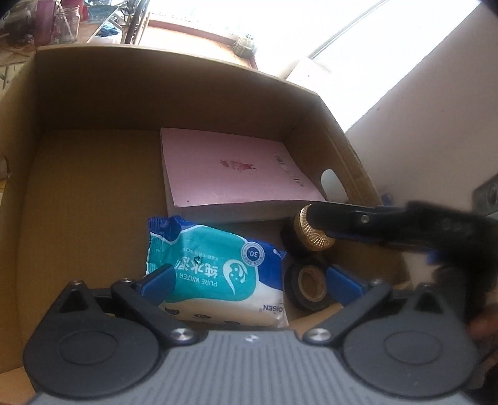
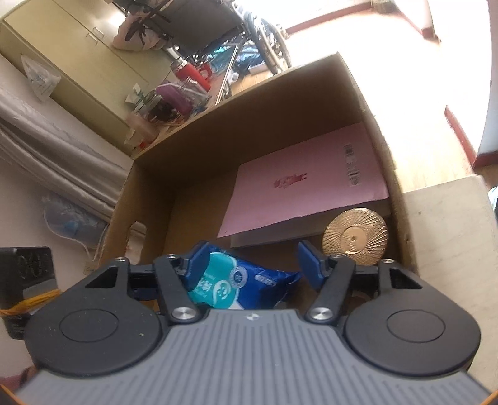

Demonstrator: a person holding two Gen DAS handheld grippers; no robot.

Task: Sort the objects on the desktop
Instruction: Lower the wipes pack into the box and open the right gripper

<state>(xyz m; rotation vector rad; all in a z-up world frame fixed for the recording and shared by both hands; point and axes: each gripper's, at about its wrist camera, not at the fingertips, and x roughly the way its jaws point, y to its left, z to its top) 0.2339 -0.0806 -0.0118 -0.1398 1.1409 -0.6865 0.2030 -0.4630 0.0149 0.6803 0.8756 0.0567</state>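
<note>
An open cardboard box (image 1: 155,93) holds a pink book (image 1: 230,168) at the back right. In front of the book lie a teal and blue wet-wipes pack (image 1: 218,264), a black tape roll (image 1: 308,286) and a gold-lidded black jar (image 1: 314,236). My left gripper (image 1: 250,280) hangs open over the wipes pack, with the tape roll by its right finger. My right gripper (image 2: 252,261) is open above the wipes pack (image 2: 236,280). The gold lid (image 2: 354,236) stands just right of its right finger. One of its fingers (image 1: 339,213) reaches over the lid from the right.
The box's right wall has a handle hole (image 1: 331,180). Behind the box stand glass jars (image 1: 65,25) and table clutter (image 2: 174,96). A pale wall (image 1: 435,124) rises on the right. A black device (image 2: 25,271) sits at the left edge.
</note>
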